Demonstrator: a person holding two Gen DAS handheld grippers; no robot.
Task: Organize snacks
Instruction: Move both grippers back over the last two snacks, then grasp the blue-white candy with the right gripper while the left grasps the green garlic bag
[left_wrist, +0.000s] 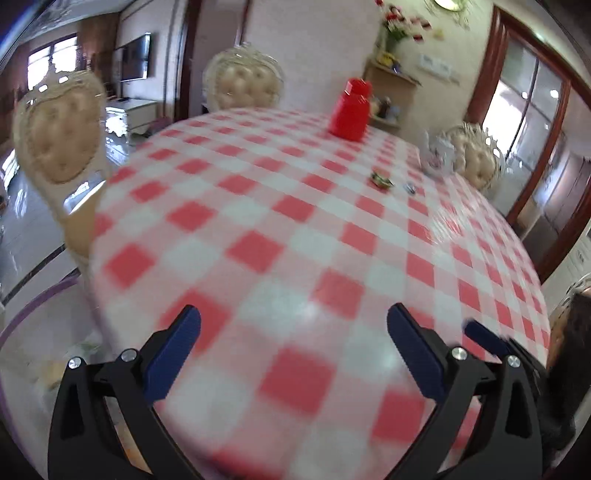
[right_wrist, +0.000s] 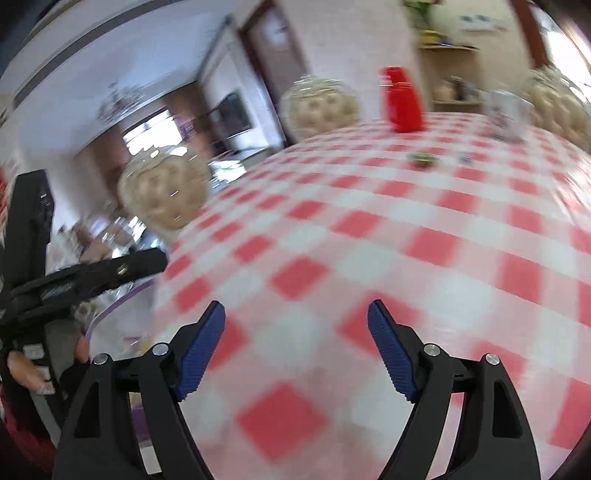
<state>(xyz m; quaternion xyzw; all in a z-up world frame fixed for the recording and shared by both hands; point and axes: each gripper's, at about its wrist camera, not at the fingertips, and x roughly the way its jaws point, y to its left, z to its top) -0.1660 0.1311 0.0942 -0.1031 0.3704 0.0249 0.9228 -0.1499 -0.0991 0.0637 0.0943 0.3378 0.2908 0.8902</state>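
Red and white checks cover the tabletop (left_wrist: 280, 229) under both wide, empty jaws. Far ahead of them stands a red jar (left_wrist: 350, 110), stiff and maybe slippery. Nearer lies a small wrapped snack (left_wrist: 381, 180), light and crinkly, best pinched gently across its middle. A tinier bit (left_wrist: 410, 189) sits just beside it.
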